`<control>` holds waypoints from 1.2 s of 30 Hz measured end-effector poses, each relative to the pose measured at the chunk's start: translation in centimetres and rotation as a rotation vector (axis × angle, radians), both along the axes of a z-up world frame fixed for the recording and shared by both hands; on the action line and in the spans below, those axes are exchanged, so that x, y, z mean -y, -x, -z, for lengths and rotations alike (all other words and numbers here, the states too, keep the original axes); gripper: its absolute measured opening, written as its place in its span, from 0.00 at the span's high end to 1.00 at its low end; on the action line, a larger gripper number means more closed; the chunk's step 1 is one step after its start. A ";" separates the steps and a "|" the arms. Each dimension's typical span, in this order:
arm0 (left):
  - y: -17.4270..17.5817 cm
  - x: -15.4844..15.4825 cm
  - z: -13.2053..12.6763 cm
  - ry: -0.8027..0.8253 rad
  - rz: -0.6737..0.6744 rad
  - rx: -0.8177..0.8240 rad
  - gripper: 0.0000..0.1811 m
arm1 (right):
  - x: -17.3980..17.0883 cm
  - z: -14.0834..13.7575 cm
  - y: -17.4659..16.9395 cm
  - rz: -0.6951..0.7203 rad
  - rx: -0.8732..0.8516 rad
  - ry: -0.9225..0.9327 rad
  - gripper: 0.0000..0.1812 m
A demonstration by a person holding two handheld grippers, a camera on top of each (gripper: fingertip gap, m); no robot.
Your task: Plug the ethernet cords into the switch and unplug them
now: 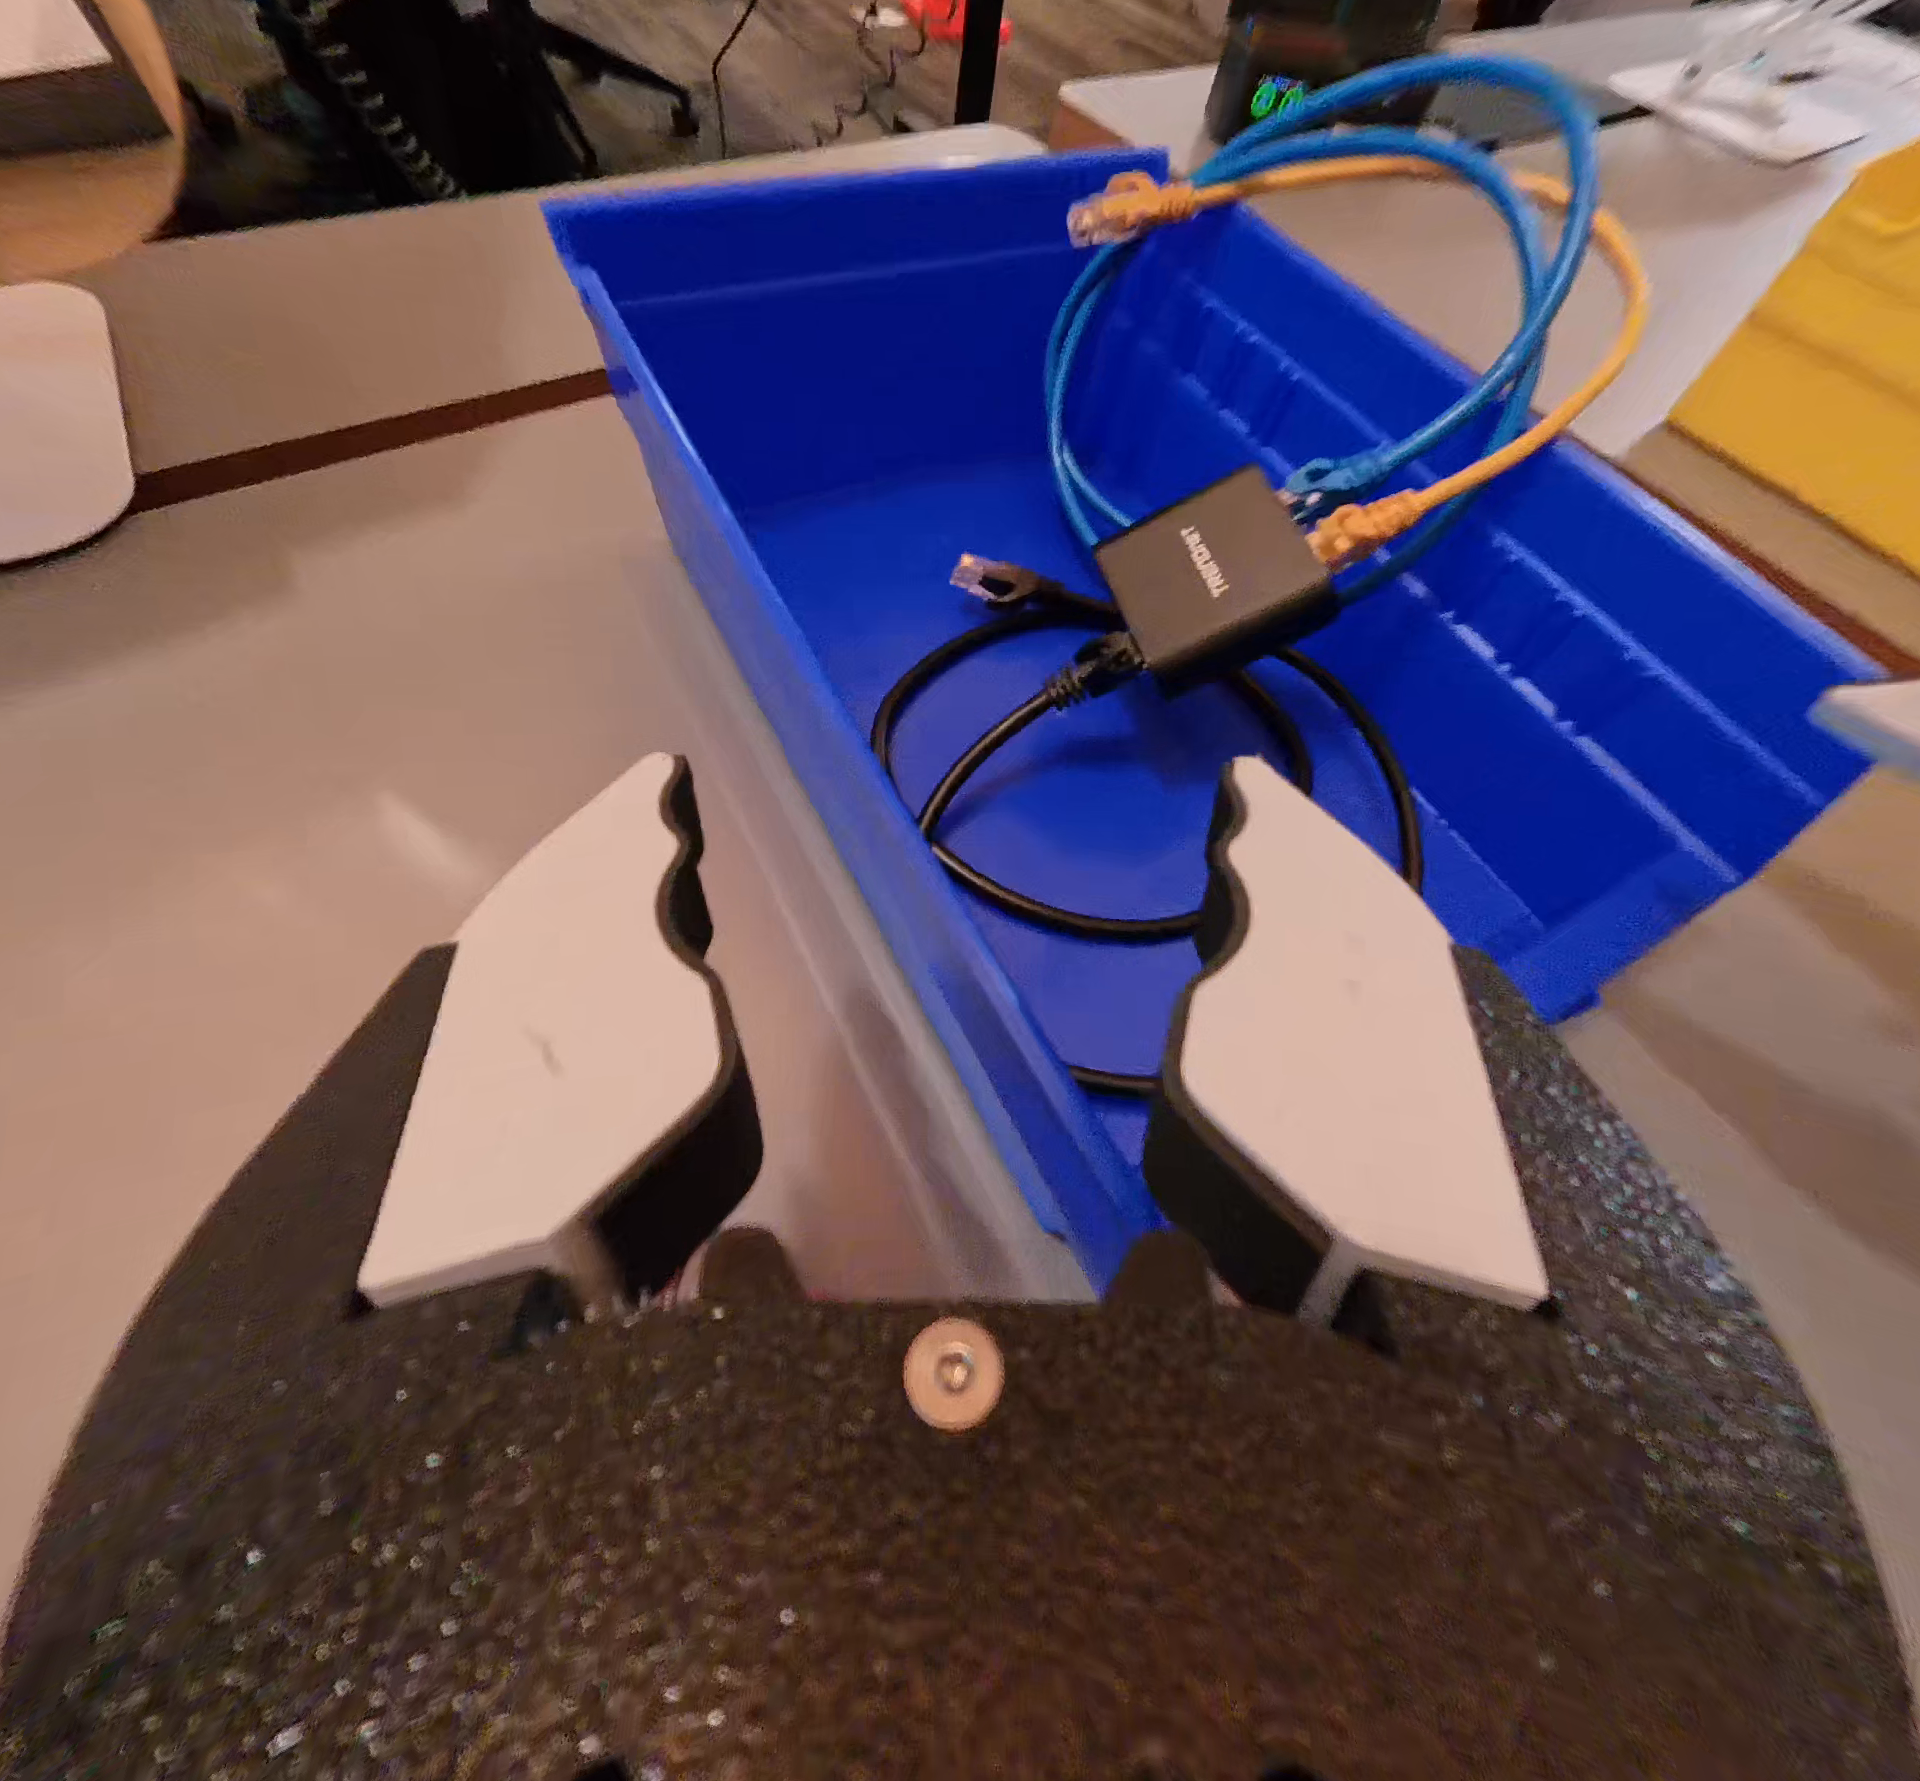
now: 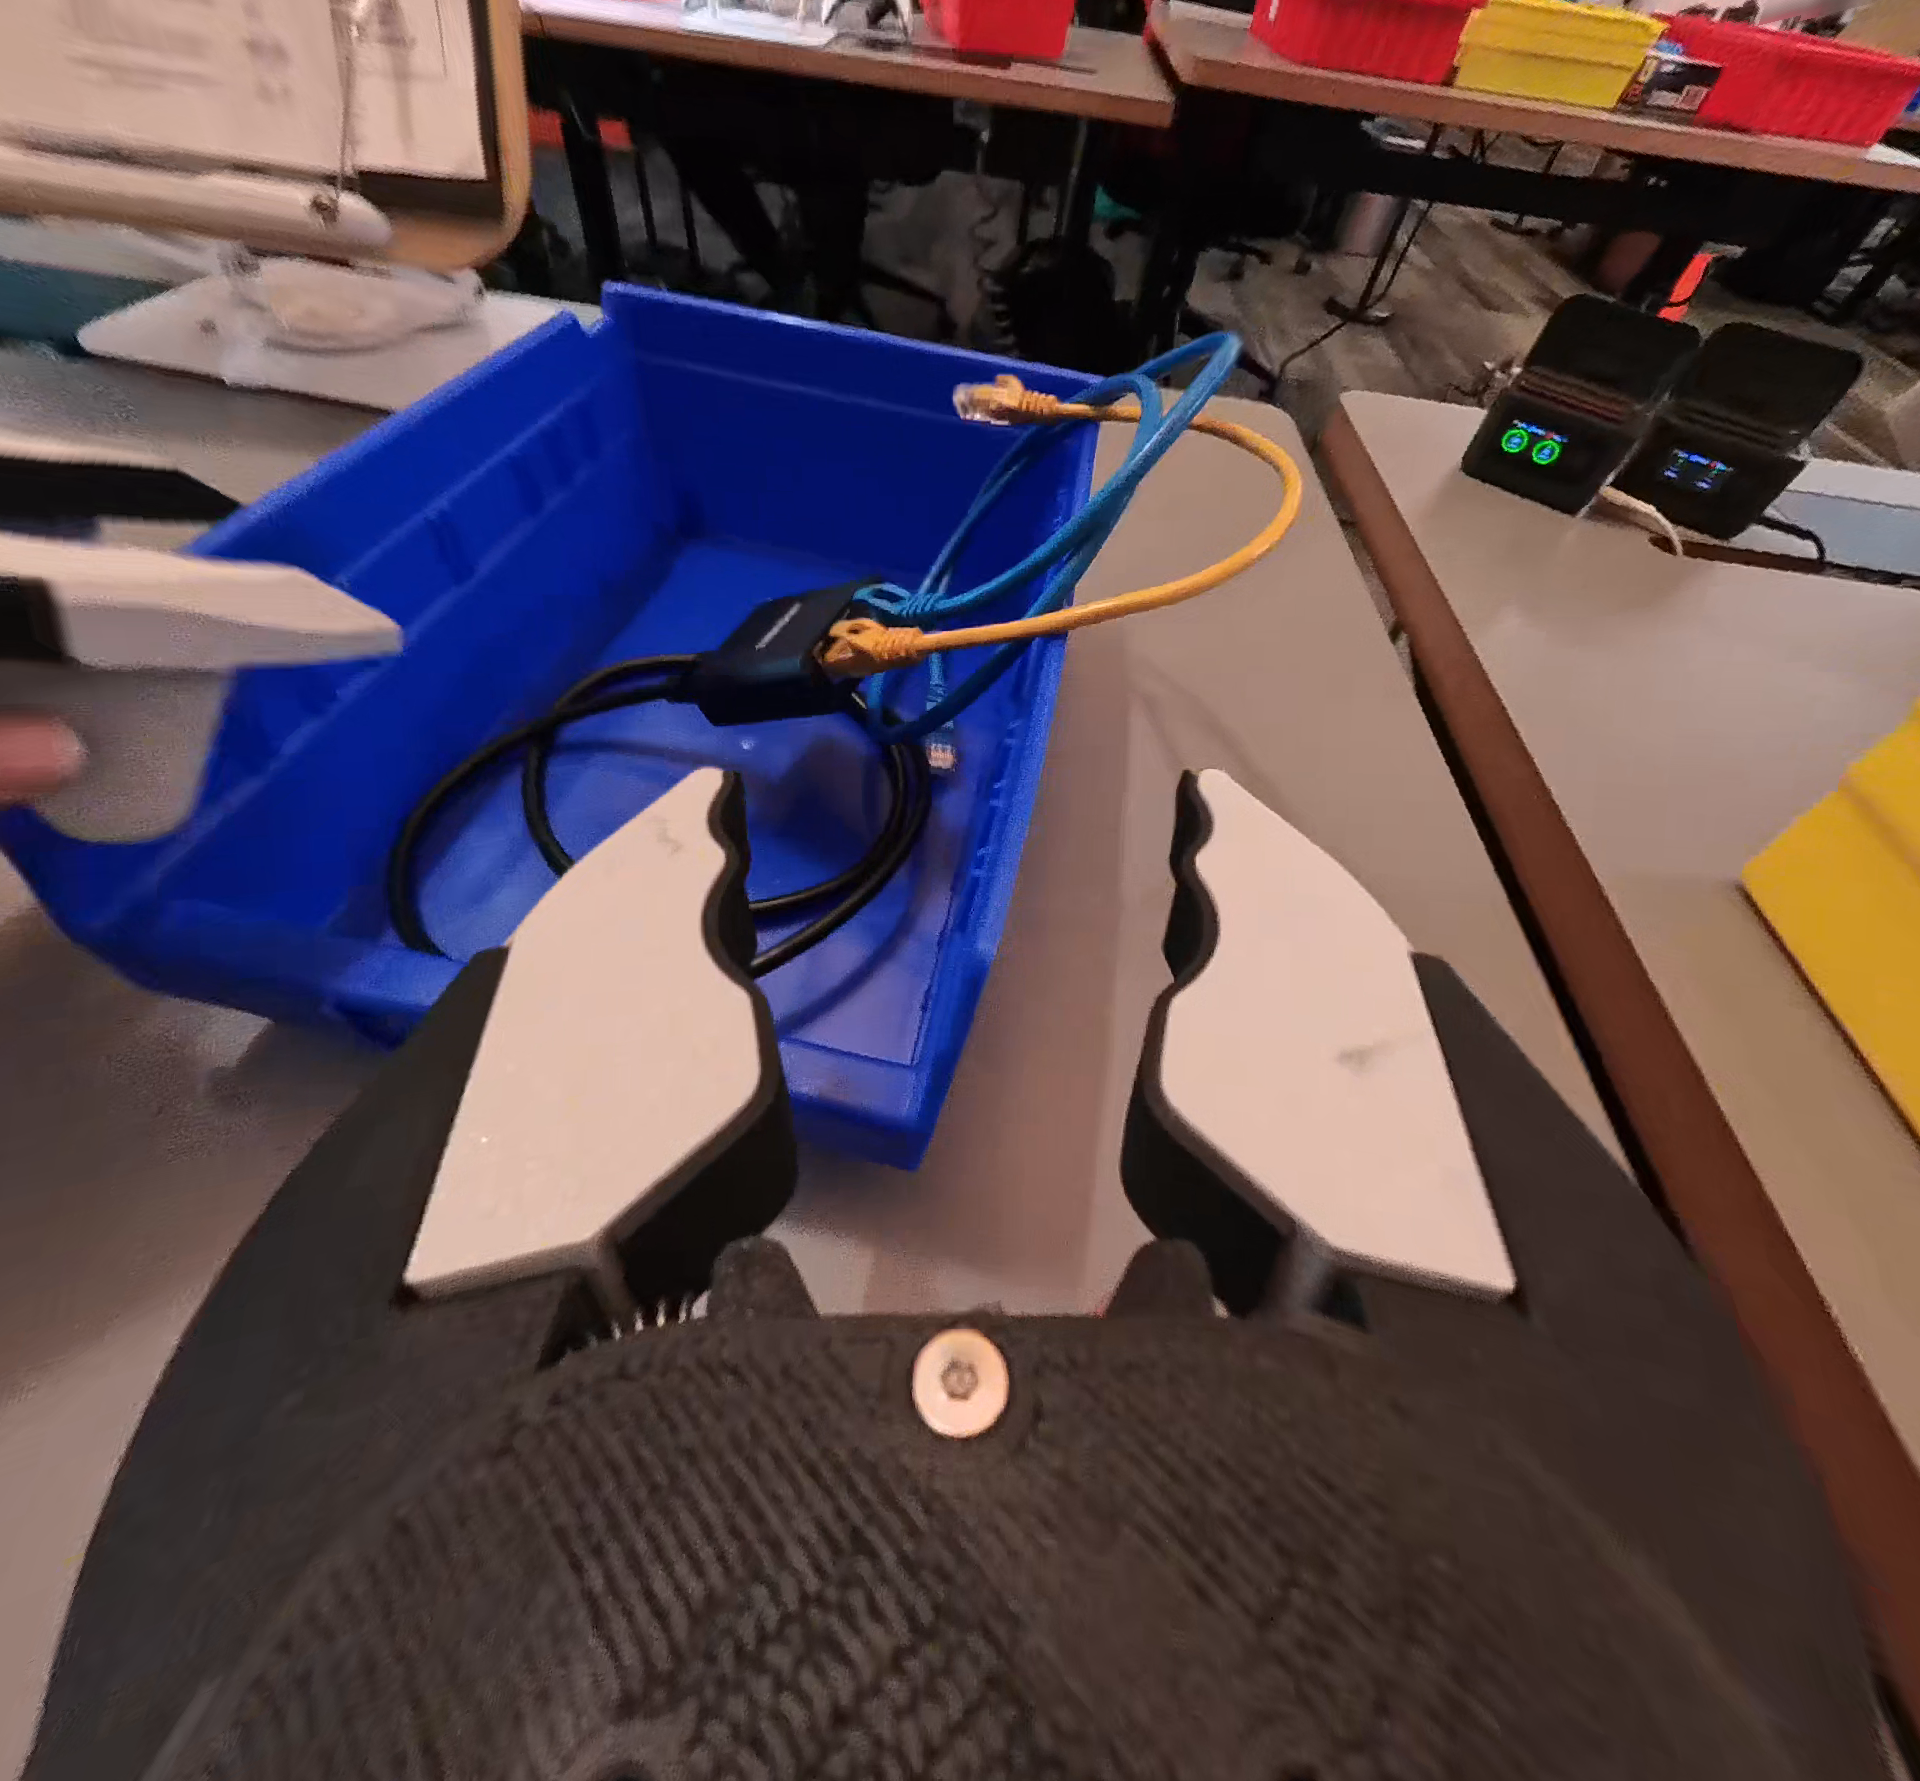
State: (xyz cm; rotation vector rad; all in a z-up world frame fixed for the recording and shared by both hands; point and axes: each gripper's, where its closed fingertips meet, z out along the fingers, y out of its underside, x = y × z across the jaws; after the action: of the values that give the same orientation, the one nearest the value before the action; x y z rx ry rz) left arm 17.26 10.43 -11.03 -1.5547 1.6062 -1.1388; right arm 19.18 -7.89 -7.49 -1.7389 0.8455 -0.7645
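A small black switch (image 1: 1210,583) lies in a blue bin (image 1: 831,360); the switch (image 2: 779,656) and the bin (image 2: 520,484) also show in the right wrist view. A black cord (image 1: 1039,744), a blue cord (image 1: 1538,277) and a yellow cord (image 1: 1590,349) are plugged into it. The blue and yellow cords loop over the bin's wall. The yellow cord's free plug (image 1: 1112,209) hangs in the air, and the black cord's free plug (image 1: 982,580) lies on the bin floor. My left gripper (image 1: 956,775) is open above the bin's near corner. My right gripper (image 2: 956,796) is open above the bin's near end.
The bin sits on a grey table (image 1: 260,744). A yellow bin (image 2: 1849,900) is at the right. Two black devices with lit screens (image 2: 1652,422) stand on the neighbouring table. The left gripper's fingers (image 2: 208,609) and a fingertip show at the left edge of the right wrist view. It is some 10 cm from my left tips to the switch (image 2: 779,656). My left wrist view (image 1: 1259,587) looks at it from another angle.
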 end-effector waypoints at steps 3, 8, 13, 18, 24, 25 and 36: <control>-0.7 0.1 1.7 -0.023 -0.016 -0.059 0.56 | 0.4 1.0 -0.5 0.002 -0.012 0.011 0.57; -0.7 -1.1 3.1 -0.232 -0.028 -0.100 0.80 | 0.8 2.3 -0.8 -0.007 -0.073 0.017 0.55; 1.1 -4.1 3.0 -0.260 -0.012 -0.086 0.86 | -0.1 -0.9 0.2 -0.045 0.011 -0.054 0.57; 7.6 -8.2 3.0 -0.265 0.081 -0.080 0.87 | -1.2 -3.5 1.8 -0.099 0.089 -0.015 0.60; 21.3 -15.3 3.0 -0.273 0.159 -0.082 0.87 | -6.3 -6.0 5.7 -0.269 0.144 -0.024 0.58; 24.0 -16.5 3.0 -0.273 0.162 -0.084 0.87 | -7.6 -6.3 6.6 -0.308 0.140 -0.046 0.57; 47.9 -27.5 2.9 -0.251 0.013 -0.132 0.90 | -31.5 -3.3 19.9 -0.797 -0.134 -0.214 0.47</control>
State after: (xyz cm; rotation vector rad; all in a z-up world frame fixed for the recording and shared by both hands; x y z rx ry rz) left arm -30.60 37.97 -13.91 -1.4807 1.7724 -0.8187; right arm -0.76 23.61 -4.18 -1.7414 0.2449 -0.0238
